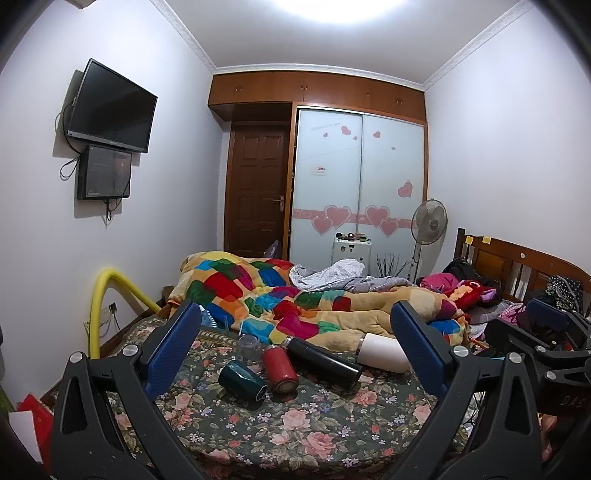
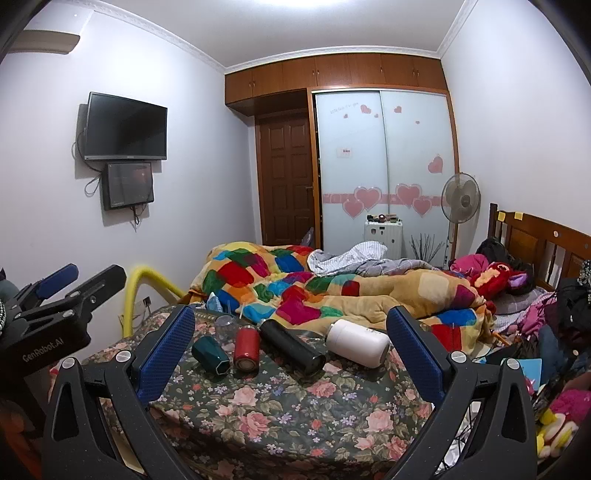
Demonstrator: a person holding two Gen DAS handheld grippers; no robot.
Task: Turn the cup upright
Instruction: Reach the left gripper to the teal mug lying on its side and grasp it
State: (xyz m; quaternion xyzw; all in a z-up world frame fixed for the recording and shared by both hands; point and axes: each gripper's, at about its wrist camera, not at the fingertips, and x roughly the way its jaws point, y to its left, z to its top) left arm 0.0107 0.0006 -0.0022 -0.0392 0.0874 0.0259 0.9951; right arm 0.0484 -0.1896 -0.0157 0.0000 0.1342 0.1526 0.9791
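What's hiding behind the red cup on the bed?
Behind the red cup sits a clear glass cup, and past that the colourful patchwork quilt. The red cup covers part of the glass, so its full shape stays hidden.

Four cups (image 2: 243, 349) lie toppled on the floral bedspread (image 2: 295, 413), fingers (image 2: 415, 350) apparently spread.

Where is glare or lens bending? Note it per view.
Left wrist: ceiling light blown out at top; walls and cabinet bow outward, corners dark. Right wrist: same glare at top edge, headboard curves; cups stay sharp in both.
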